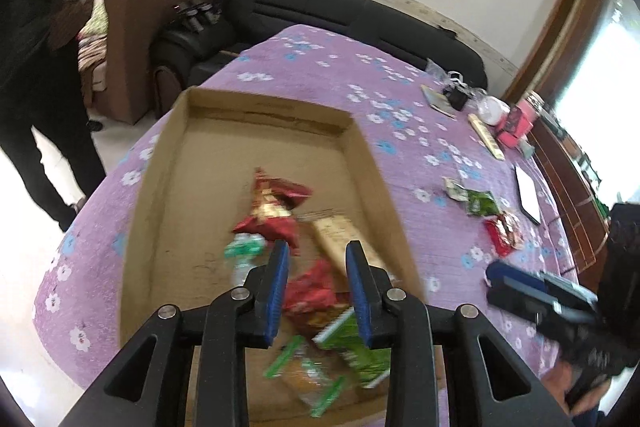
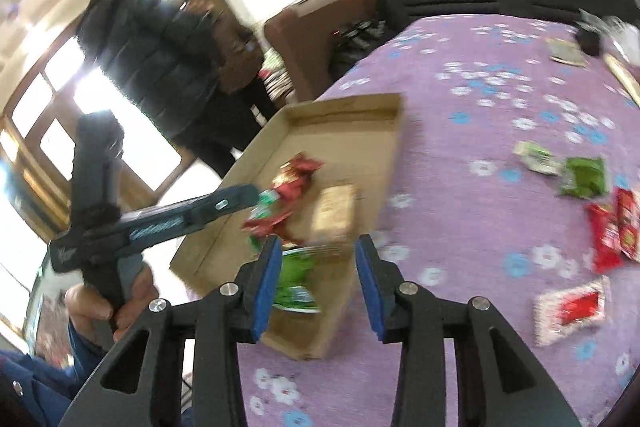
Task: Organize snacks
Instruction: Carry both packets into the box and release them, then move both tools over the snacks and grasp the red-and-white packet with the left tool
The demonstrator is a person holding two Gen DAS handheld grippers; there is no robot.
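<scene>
Our left gripper hangs over the cardboard tray, jaws apart with nothing between them; our right gripper hovers at the tray's near corner, jaws likewise parted and empty. In the tray lie red packets, green packets and a tan box. Beyond, on the purple flowered cloth, more snacks wait loose: a green pouch, red sachets, a red-and-white pack. Two onlookers stand behind.
</scene>
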